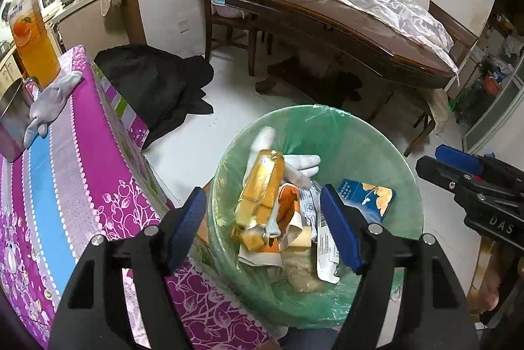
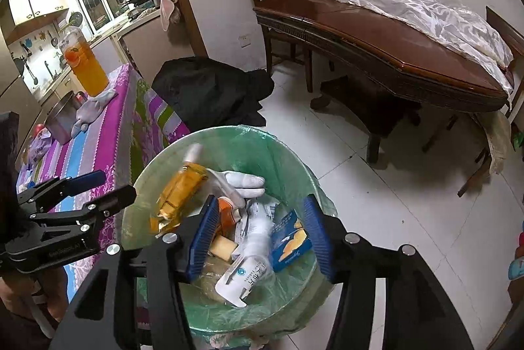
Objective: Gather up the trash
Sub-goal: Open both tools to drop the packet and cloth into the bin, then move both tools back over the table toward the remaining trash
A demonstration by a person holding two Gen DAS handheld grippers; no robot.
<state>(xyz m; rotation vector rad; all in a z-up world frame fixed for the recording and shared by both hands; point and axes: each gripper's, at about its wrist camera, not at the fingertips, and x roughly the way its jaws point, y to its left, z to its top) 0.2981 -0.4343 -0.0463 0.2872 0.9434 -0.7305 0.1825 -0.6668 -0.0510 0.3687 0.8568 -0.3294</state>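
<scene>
Hovering over the green-lined trash bin (image 1: pixel 406 173), both claws are seen with nothing between their blue pads. The left claw (image 1: pixel 267 228) is spread wide in the lower middle of its own view, and the right claw (image 2: pixel 262 238) is parted about halfway in the lower middle of its view; neither pair of pads is pressed on anything.

The collected trash is found inside the bin. An amber bottle (image 1: pixel 260 183) with a white neck is shown blurred in both views, its long axis tilted from the lower left toward the upper middle of the frame, neck uppermost; whether it is resting or dropping cannot be told. Beside it a white glove (image 1: pixel 303 166), an orange wrapper (image 1: pixel 286 209), white printed packets (image 2: pixel 252 264) and a blue box (image 2: pixel 290 243) are seen, the box lying toward the right side of the bin.

What the coming move turns on is judged to be the direction away from the bin: on the flowered bench (image 1: pixel 65 186), at the left of both frames, a pale grey glove (image 1: pixel 49 104) is left lying beside a metal pot (image 1: pixel 13 107) and a tall juice bottle (image 1: pixel 34 35). It lies up and to the left of the claws, well apart from them, its long axis slanted from lower left to upper right in the left view. The left claw is judged the nearer one, the bench being directly at its side.
</scene>
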